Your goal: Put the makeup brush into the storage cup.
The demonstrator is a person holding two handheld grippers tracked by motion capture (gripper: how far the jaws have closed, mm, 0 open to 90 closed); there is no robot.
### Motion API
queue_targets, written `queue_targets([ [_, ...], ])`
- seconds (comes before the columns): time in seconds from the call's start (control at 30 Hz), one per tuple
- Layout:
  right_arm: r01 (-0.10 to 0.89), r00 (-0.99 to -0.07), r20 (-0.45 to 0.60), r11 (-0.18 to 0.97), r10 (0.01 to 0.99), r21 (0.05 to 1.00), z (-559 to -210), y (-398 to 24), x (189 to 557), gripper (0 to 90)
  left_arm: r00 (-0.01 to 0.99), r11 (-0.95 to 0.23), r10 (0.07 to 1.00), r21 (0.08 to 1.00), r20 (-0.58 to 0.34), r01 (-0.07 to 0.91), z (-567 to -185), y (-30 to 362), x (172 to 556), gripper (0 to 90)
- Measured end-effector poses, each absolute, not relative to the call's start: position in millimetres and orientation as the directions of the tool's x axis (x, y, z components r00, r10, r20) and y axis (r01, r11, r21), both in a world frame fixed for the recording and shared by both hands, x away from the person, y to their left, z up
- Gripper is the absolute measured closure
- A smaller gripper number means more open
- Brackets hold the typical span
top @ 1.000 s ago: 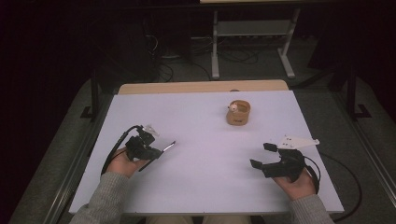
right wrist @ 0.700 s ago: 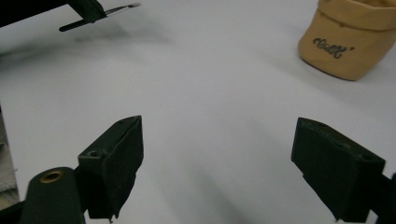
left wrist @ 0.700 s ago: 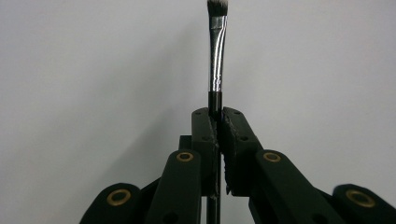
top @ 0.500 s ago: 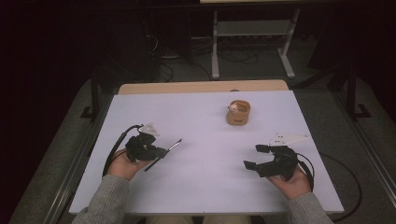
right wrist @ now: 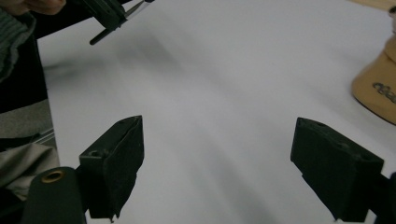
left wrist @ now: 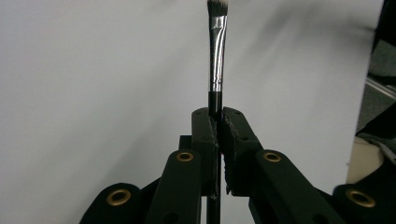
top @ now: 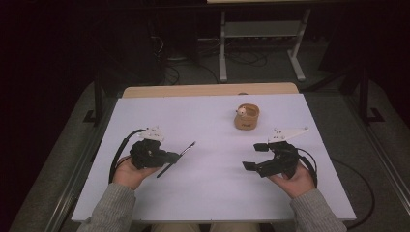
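High view first: a white table runs away from the person, whose grey sleeves come in from the near edge, one gripper in each hand. The left gripper sits over the near-left part of the table with its jaws pressed together on a makeup brush, pinching the black handle. The brush lies slanted in that view, its bristle end pointing toward the far right and its handle end poking out toward the near side of the jaws.

From the left gripper view, the same brush runs straight out between the two black jaws: black handle in the pinch, then a shiny silver ferrule, then a dark tuft with pale tips at the top edge of the picture, with white tabletop behind it.

The right gripper is over the near-right part of the table, well apart from the left one, its jaws spread wide with nothing between them. The right gripper view shows that gap over bare white surface.

A small tan cup stands on the far side of the table, right of centre, with a small pale round thing at its rim. It is apart from both grippers, nearer the right one.
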State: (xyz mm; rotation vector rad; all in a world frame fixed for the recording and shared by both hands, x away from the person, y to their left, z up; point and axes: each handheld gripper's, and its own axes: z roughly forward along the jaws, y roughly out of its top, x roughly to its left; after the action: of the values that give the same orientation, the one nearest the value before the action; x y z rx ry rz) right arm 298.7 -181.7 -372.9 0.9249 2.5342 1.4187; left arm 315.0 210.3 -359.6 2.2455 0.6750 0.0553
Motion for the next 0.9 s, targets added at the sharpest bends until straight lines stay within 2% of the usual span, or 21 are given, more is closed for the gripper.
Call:
queue_targets([
  [0.53, 0.417, -0.875, 0.237, 0.410, 0.422, 0.811, -354, -148, 309, 15.6, 0.912, -0.502, 0.373, 0.789, -0.173, 0.355, -354, 195, 308, 84.1],
  [0.9, 0.398, -0.902, 0.256, 0.436, 0.349, 0.807, -357, -125, 312, 20.1, 0.939, -0.488, 0.295, 0.818, -0.175, 0.306, -361, 184, 303, 84.1],
])
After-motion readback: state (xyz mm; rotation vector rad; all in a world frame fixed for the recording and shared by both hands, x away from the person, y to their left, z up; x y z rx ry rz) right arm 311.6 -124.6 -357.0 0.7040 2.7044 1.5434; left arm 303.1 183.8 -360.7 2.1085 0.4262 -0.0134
